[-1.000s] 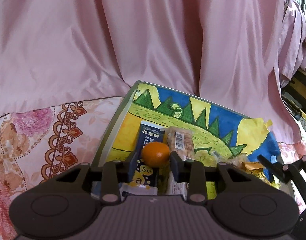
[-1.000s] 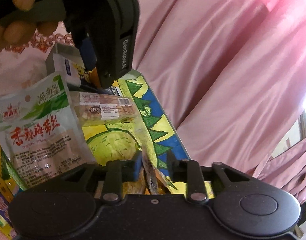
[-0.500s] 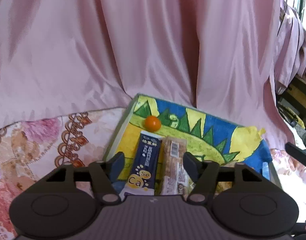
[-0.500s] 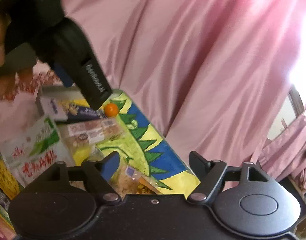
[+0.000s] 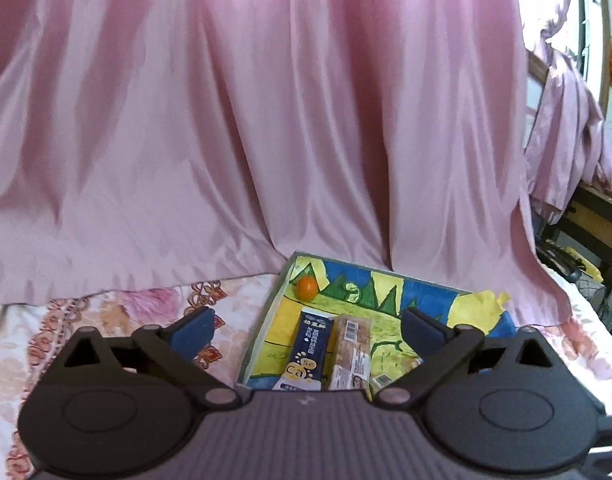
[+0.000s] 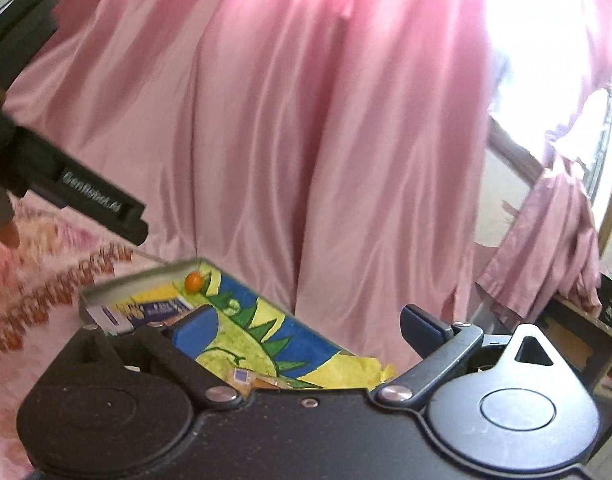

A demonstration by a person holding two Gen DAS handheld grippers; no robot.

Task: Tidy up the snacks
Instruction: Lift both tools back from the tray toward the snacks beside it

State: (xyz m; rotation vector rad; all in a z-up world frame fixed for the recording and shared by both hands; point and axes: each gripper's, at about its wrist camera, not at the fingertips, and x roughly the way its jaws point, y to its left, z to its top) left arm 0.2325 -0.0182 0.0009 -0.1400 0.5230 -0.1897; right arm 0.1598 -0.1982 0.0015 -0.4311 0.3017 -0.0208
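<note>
**Snacks in a painted tray, both grippers empty**

A shallow tray [image 5: 262,336] with a painted bottom is seen on a floral cloth [image 5: 118,312]. An orange [image 5: 307,287] lies in its far corner; a blue carton [image 5: 311,354] and a wrapped bar [image 5: 351,354] lie side by side nearer. Pink drapery [image 5: 266,120] hangs behind. The jaws of the left gripper [image 5: 306,330] and right gripper [image 6: 310,330] are opening wide, nothing held.

Orange [image 5: 307,287], carton [image 5: 309,354], wrapped bar [image 5: 351,354] in tray [image 5: 262,328]
</note>
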